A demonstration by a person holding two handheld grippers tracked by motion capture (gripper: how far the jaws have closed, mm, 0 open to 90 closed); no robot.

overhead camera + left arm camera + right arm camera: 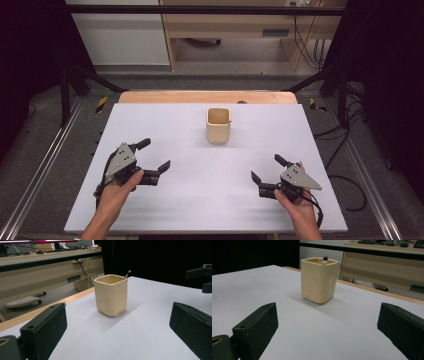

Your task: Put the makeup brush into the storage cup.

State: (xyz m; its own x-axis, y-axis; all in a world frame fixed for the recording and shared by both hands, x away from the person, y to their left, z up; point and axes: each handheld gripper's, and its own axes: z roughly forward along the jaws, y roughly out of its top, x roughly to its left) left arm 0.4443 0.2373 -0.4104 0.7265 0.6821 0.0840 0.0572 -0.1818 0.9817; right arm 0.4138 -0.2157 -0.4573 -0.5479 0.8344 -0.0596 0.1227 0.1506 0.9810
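A cream, square-sided ceramic cup (218, 125) with rounded corners and a matte, faintly dimpled skin stands upright on the smooth pale table sheet (200, 200), toward its far middle; a thin dark-tipped stick (126, 275) leans inside against its rim; the left gripper (154, 155) and right gripper (266, 168) rest well short of it, blocky black jaws spread wide, holding nothing.
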